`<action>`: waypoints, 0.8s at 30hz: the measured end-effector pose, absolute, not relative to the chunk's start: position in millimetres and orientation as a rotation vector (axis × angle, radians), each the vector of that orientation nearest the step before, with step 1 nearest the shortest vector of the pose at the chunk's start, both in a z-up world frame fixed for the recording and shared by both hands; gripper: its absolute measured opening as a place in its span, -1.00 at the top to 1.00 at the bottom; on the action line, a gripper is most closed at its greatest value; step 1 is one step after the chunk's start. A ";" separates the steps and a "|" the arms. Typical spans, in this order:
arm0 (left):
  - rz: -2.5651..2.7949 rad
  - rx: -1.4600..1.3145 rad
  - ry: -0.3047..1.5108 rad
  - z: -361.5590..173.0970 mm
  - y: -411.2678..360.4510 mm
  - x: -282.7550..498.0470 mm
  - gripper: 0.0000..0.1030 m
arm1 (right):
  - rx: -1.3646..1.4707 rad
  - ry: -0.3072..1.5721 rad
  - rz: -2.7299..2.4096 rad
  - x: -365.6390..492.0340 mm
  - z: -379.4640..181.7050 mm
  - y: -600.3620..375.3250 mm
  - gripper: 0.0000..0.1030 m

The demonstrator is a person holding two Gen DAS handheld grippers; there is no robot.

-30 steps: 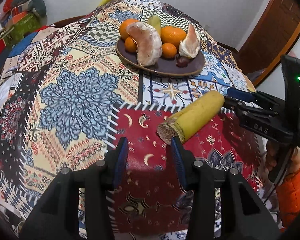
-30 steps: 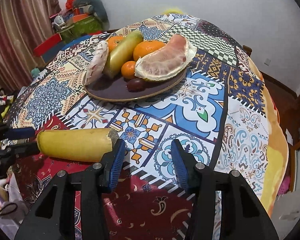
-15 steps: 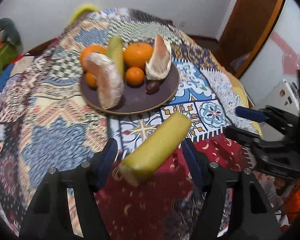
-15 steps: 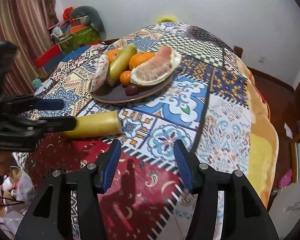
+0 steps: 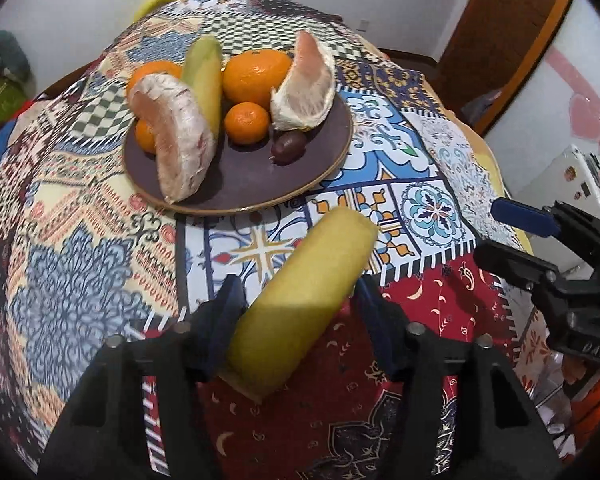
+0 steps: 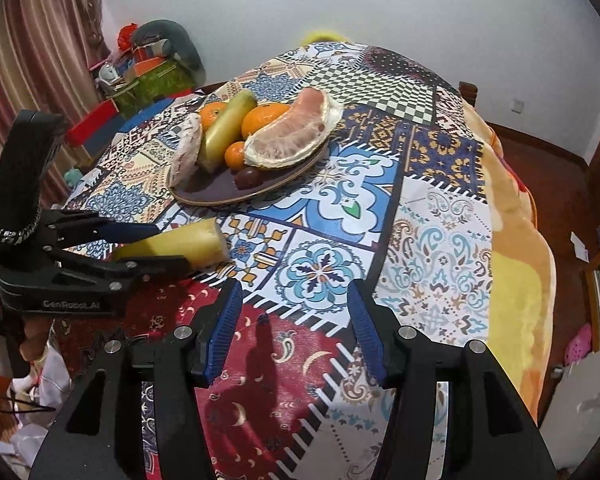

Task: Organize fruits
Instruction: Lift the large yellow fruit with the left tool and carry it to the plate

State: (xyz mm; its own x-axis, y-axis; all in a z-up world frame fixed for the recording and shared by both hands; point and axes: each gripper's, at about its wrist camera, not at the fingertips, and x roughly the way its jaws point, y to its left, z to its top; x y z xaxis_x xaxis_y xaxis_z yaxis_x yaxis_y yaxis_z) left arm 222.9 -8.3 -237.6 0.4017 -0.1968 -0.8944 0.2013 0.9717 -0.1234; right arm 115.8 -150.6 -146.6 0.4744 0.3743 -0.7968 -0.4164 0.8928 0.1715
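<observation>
The left gripper (image 5: 296,320) is clenched on a yellow banana piece (image 5: 300,300), lifted above the patterned tablecloth (image 5: 80,280) just near of the brown plate (image 5: 236,184) of fruit (oranges, pomelo slices). The right gripper (image 6: 292,320) hangs spread apart, holding nothing.

Yellow banana piece (image 5: 304,300) — tilted, plate-ward

Two bananas (image 5: 300,296) (image 5: 204,76), four oranges (image 5: 256,76) (image 5: 247,122) (image 5: 154,70) (image 5: 144,136), two pomelo pieces (image 5: 176,140) (image 5: 308,88), one plum (image 5: 288,146), one plate (image 5: 236,184), two grippers (image 5: 300,320) (image 6: 292,332).
</observation>
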 end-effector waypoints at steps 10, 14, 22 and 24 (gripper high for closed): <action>-0.168 -0.024 1.134 -225.2 -4.6 173.7 0.27 | -0.051 0.927 0.515 111.4 -138.0 -143.6 0.01; -0.181 -0.024 1.139 -227.5 -5.7 178.2 0.27 | -0.054 0.913 0.523 108.2 -132.2 -140.3 0.01; -0.208 -0.007 1.164 -239.8 -11.9 203.3 0.26 | -0.061 0.892 0.522 109.4 -124.9 -140.7 0.01; -0.209 -0.017 1.157 -239.3 -10.7 205.6 0.26 | -0.062 0.892 0.522 110.5 -124.8 -140.9 0.01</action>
